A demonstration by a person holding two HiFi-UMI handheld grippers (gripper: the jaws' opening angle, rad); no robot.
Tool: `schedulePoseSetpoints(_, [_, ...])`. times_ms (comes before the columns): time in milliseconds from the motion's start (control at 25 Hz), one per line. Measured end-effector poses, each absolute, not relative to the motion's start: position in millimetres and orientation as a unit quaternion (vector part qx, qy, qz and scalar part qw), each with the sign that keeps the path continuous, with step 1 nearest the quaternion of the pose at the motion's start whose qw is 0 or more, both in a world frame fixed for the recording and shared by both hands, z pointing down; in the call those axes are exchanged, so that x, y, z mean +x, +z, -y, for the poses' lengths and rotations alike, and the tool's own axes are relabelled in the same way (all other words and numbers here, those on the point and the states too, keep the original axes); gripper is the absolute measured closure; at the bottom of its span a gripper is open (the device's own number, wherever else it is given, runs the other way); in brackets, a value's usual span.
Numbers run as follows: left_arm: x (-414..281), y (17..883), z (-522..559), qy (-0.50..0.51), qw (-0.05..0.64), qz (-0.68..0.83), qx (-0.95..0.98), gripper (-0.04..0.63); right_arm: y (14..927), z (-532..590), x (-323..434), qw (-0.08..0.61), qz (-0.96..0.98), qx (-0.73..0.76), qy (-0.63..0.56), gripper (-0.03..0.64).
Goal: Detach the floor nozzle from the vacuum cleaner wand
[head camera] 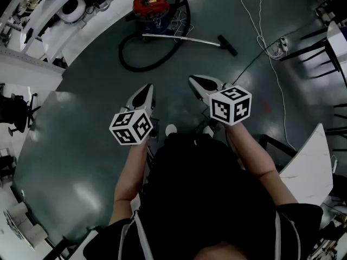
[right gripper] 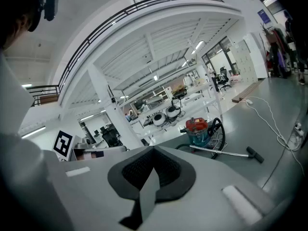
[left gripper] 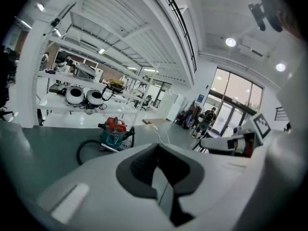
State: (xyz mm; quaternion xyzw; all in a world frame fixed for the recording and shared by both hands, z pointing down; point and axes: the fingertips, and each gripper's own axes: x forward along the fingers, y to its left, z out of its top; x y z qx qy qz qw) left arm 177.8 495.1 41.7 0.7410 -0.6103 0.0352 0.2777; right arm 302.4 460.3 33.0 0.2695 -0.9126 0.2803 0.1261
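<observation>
A red and teal vacuum cleaner (head camera: 151, 8) stands on the grey floor far ahead, its black hose (head camera: 142, 64) looping in front. Its silver wand (head camera: 181, 39) lies on the floor and ends in a black floor nozzle (head camera: 227, 45) at the right. The same vacuum cleaner (right gripper: 199, 131), wand (right gripper: 222, 152) and nozzle (right gripper: 255, 155) show in the right gripper view; the left gripper view shows only the vacuum body (left gripper: 113, 132). My left gripper (head camera: 147, 88) and right gripper (head camera: 194, 80) are held in the air well short of the wand, both shut and empty.
A white cable (head camera: 260, 37) runs across the floor to a power strip (head camera: 280, 45) right of the nozzle. Dark chairs (head camera: 325, 42) stand at the right edge. White benches (head camera: 65, 15) with round machines line the back left. A white board (head camera: 309, 164) lies near my right side.
</observation>
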Motion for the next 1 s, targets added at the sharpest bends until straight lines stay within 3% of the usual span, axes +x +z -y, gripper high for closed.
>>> schedulePoseSetpoints(480, [177.1, 46.9, -493.0, 0.037, 0.289, 0.594, 0.75, 0.586, 43.2, -459.4, 294.4, 0.128, 0.908, 0.258, 0.304, 0.621])
schedulePoseSetpoints(800, [162.7, 42.7, -497.4, 0.073, 0.227, 0.581, 0.778, 0.586, 50.7, -461.3, 270.5, 0.124, 0.906, 0.248, 0.321, 0.62])
schedulePoseSetpoints(1000, [142.0, 44.0, -497.1, 0.067, 0.233, 0.561, 0.791, 0.586, 53.5, -458.9, 242.3, 0.122, 0.904, 0.249, 0.326, 0.62])
